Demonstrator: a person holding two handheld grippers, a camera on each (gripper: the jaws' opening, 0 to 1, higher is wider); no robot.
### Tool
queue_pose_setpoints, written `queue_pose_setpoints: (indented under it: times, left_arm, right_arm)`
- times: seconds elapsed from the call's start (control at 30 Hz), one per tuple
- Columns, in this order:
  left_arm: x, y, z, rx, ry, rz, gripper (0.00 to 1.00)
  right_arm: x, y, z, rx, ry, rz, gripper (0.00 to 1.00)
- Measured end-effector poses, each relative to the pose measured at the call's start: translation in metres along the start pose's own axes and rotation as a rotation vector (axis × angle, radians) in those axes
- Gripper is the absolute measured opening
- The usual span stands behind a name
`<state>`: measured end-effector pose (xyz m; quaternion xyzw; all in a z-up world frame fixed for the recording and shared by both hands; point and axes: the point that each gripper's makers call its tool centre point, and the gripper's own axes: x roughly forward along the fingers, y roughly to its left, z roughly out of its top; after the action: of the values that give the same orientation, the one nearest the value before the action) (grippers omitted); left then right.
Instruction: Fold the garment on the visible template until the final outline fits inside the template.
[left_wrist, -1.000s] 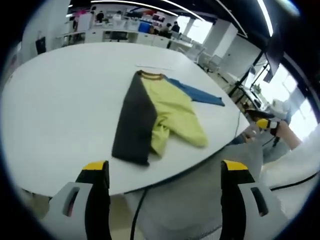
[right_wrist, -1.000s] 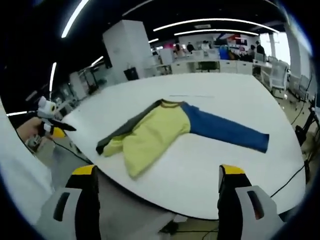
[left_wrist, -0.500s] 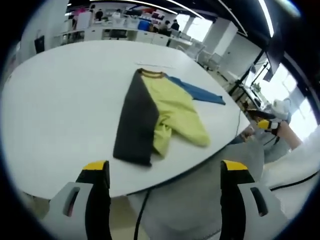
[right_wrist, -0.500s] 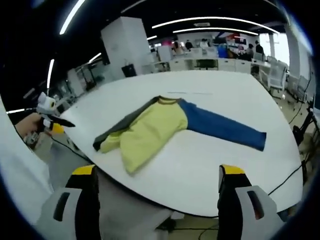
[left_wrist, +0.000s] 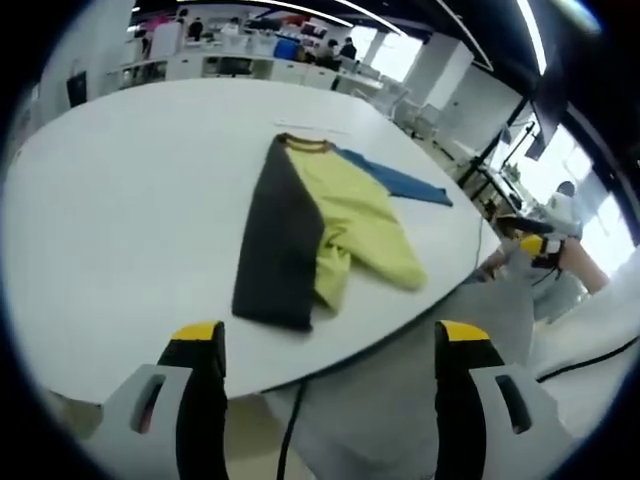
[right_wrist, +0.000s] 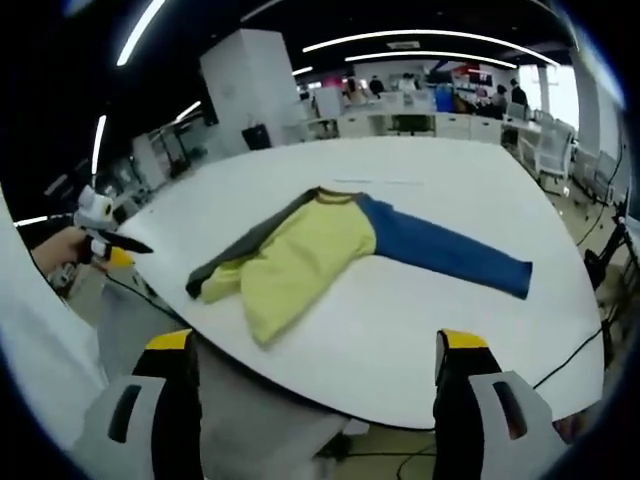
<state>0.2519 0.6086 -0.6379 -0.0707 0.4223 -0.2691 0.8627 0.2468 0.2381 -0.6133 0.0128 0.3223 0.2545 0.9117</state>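
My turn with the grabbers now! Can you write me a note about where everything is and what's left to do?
Left gripper: open, holding nothing, back from the table edge.
Right gripper: open, empty, also off the table.
Garment: lying flat on the white table, dark sleeve folded over the yellow body, blue sleeve stretched straight out.
Done: one sleeve seems folded in.
Left: fold in the blue sleeve, then probably the body. I cannot make out a template outline, so check the fit.
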Motion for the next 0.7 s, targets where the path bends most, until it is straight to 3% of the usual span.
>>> queue_pose_setpoints:
  times: [0.13, 0.7]
  left_arm:
    - [0.003, 0.007, 0.002, 0.000, -0.018, 0.005, 0.79]
    - [0.027, 0.027, -0.014, 0.018, 0.039, 0.020, 0.66]
  right_arm:
    - [0.002, 0.002, -0.001, 0.006, 0.003, 0.003, 0.98]
    - [0.001, -0.008, 0.004, 0.014, -0.004, -0.030, 0.97]
